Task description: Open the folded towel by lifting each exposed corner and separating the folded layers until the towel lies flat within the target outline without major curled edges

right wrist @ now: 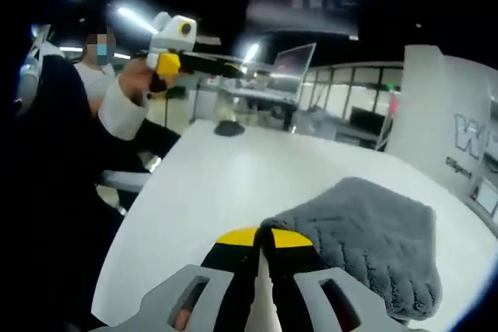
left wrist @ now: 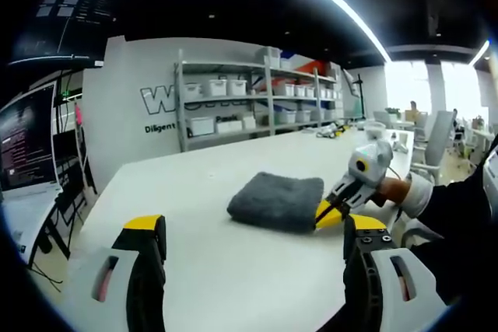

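Two grippers work here. Left gripper [left wrist: 253,231] hangs with its jaws spread wide over bare white table [left wrist: 210,270], holding nothing, short of the one grey folded towel [left wrist: 278,200]. Right gripper [right wrist: 259,240] has its yellow-tipped jaws drawn almost together at the towel's near edge; whether cloth is pinched between them I cannot tell. That towel lies as a thick folded block near the table's middle, with open tabletop all round it. One shelving rack [left wrist: 257,99] stands beyond the far edge.
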Available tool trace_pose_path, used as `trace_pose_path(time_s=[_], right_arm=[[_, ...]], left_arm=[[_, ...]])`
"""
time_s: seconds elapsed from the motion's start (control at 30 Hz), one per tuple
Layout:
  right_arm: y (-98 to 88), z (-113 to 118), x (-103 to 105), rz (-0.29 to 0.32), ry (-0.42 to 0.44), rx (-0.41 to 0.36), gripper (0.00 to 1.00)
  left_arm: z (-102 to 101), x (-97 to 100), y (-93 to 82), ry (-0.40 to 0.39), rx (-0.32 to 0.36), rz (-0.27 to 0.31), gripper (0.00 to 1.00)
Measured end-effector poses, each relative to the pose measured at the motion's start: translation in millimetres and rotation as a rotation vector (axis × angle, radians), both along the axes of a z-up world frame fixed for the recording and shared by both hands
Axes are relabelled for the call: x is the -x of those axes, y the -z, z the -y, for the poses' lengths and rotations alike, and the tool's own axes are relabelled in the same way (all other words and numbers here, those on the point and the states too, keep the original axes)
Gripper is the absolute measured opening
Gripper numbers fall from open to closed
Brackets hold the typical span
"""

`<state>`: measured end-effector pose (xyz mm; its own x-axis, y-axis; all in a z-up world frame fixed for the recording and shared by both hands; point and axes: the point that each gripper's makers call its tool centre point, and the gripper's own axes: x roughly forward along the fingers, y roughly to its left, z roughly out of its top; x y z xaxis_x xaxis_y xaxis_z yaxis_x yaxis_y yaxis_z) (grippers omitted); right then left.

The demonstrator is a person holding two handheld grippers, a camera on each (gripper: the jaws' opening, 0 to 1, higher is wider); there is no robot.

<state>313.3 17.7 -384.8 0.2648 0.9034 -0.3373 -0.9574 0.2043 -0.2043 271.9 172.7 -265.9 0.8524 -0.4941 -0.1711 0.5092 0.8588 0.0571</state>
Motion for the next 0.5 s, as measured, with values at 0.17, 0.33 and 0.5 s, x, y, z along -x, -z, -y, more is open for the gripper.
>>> trace_pose_path(time_s=[0.17,0.33,0.5], right_arm=[[6.0,4,1,0.086,-0.030,0.054,0.05],[4.5,9,-3,0.123,-0.025,0.067,0.07],[0.9,14,-4,0.154,-0.023,0.066,0.07]], left_arm=[[-1,-1.1,-0.3,0.001,0.009,-0.001,0.93],[1,-1.9,0.8,0.004,0.011,-0.002,0.93],[6,-3.6,1.8,0.016,0.035,-0.009,0.93]])
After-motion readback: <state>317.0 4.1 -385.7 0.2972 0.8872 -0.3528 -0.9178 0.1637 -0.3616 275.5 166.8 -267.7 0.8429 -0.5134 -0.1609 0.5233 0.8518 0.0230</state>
